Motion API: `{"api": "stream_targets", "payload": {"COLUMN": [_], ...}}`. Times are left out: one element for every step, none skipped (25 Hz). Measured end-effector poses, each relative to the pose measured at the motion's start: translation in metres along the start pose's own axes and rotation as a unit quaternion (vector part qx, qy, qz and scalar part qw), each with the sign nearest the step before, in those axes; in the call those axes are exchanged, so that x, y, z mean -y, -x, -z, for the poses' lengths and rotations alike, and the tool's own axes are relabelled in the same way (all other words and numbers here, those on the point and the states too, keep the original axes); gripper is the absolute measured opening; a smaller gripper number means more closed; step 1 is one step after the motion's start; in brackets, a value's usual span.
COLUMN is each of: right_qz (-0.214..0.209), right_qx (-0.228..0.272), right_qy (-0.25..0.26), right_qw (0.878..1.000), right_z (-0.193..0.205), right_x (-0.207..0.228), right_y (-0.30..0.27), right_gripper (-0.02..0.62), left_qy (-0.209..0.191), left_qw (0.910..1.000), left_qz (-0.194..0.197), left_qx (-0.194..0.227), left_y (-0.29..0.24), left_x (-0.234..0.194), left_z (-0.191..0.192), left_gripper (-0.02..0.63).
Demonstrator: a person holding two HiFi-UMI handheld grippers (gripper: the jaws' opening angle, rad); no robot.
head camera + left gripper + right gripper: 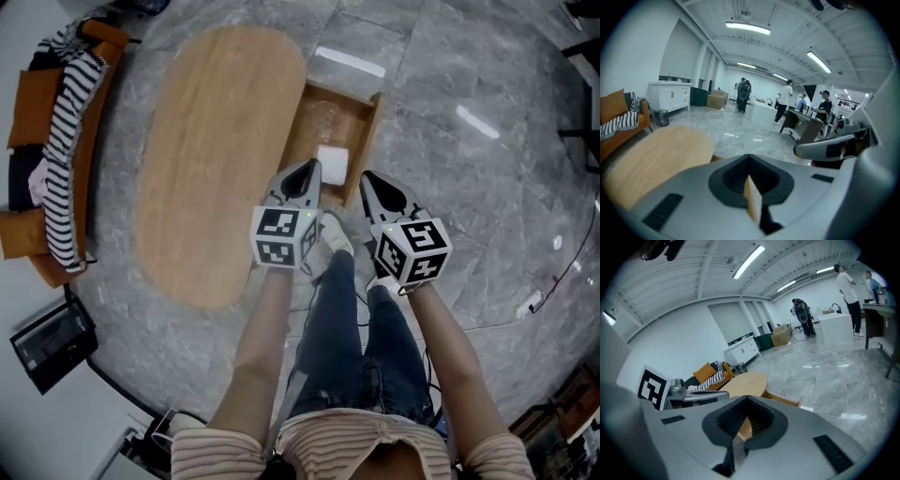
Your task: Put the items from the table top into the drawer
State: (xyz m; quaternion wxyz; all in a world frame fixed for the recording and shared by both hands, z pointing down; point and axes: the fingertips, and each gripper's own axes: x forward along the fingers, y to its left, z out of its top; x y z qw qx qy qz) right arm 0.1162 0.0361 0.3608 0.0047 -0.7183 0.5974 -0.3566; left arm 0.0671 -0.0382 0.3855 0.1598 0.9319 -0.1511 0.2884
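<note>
Grey floor (469,216), one oval table (216,159), one open drawer (372,131); left gripper (312,169) and right gripper (367,176) closed.

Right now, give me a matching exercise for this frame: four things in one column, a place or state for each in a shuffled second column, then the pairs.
Things:
1. white box
2. striped cloth
3. drawer
4. left tool

Places or states:
A. draped over the orange sofa
B. jaws together, nothing held
C. pulled out from the wooden table
D. lying inside the drawer

Pairs: 1-D, 2-A, 3-C, 4-B
</note>
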Motion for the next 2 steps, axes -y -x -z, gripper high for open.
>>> {"api": "stream_targets", "payload": {"right_qz": [0.0, 0.001], "right_qx": [0.002, 0.004], "right_qy": [-0.001, -0.003], "right_qw": [1.0, 1.0], "right_z": [-0.0011, -0.0023], "right_x": [-0.0009, -0.0017], "right_y": [0.0042, 0.0084], "right_gripper": [0.008, 0.008], "left_qy": [0.001, 0.002], "left_qw": [1.0, 1.0], "left_qz": [0.0, 0.0], "left_qx": [0.002, 0.003], "left_y": [0.0039, 0.0078], "left_x": [0.0037, 0.0075], "left_z": [-0.0005, -0.001], "left_gripper": [0.012, 0.012]}}
